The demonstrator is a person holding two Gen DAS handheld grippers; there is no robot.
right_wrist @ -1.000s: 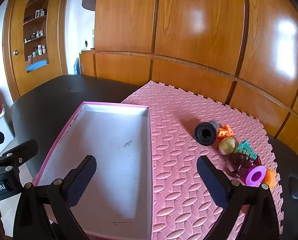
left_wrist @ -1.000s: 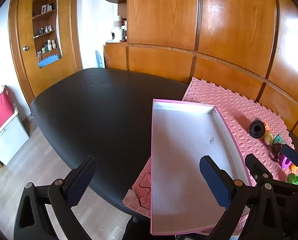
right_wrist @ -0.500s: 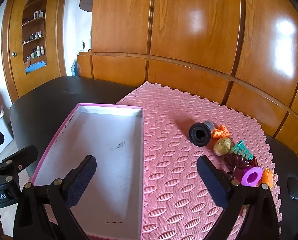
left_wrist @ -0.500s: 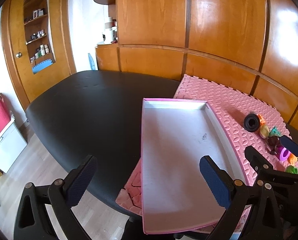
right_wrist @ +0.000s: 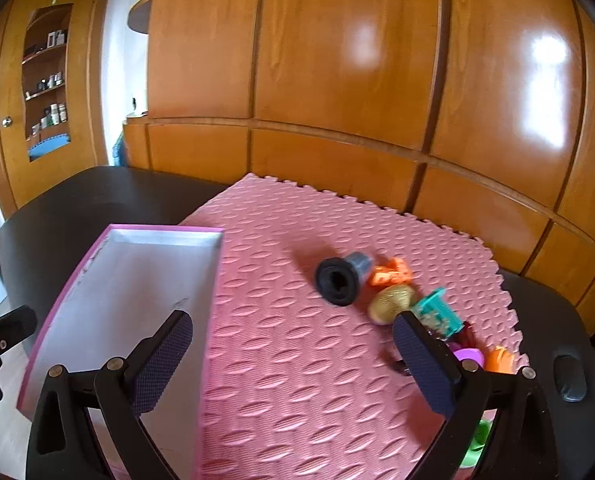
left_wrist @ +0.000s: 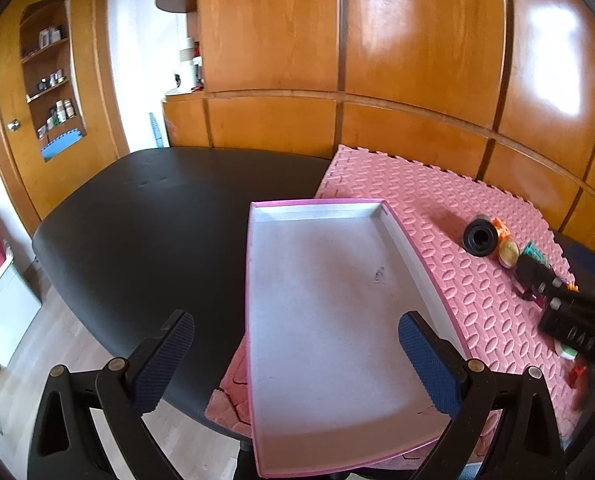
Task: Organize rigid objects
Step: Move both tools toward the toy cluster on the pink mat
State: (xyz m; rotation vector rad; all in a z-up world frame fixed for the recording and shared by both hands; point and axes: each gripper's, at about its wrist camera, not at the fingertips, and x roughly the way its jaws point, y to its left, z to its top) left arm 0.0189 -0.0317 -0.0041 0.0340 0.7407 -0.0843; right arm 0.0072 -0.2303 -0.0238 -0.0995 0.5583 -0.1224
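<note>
Desk (left_wrist: 145, 216): looking matt black and smooth.
Foam mat (right_wrist: 297, 360): showing pink foam with an embossed oval pattern, matt.
Tray (left_wrist: 317, 312): looking like card or board, dull white inside with a pink rim.
Wall panels (right_wrist: 337, 60): gleaming as glossy varnished wood, throwing back light.
Gripper pads (left_wrist: 165, 360): showing dark blue, finely ribbed rubber-like faces on black matt plastic arms.
Black cylinder (right_wrist: 339, 278): looking like matt plastic.

The bench (left_wrist: 145, 216) is plain black. On it lies a pink mat (right_wrist: 297, 344) embossed with an oval weave. The tray (left_wrist: 317, 300) is grey-white inside with a pink rim. At the mat's three o'clock sit a black cup (right_wrist: 339, 278), an orange piece (right_wrist: 389, 274), a gold egg (right_wrist: 389, 302) and a teal comb (right_wrist: 437, 314).
</note>
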